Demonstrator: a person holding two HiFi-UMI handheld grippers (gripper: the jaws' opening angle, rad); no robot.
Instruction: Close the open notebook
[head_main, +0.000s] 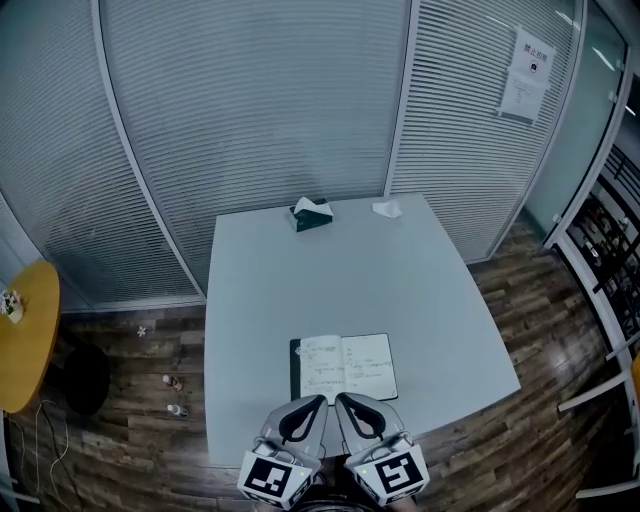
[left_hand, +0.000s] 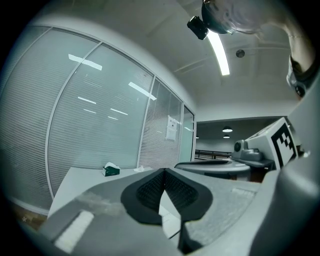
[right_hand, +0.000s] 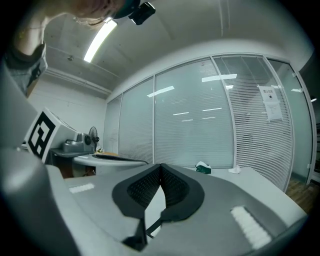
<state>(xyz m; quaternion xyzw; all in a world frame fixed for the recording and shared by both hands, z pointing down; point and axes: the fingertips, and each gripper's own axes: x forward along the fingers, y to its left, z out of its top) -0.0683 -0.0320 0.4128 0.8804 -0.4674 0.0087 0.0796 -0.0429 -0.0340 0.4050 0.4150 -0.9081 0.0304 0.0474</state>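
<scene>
left gripper (head_main: 321, 399), grey table (head_main: 300, 275), slatted walls (head_main: 250, 100)

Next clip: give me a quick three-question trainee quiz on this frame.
1. True or false: the notebook lies open.
2. The tissue box sits at which edge of the table: A near, B far, C right?
3. Fill in: the left gripper and right gripper both have jaws ____.
Key: 1 true; 2 B; 3 shut.

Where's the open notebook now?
Head view: the notebook lies open on the table, near its front edge, just ahead of the left tool and right tool.
</scene>
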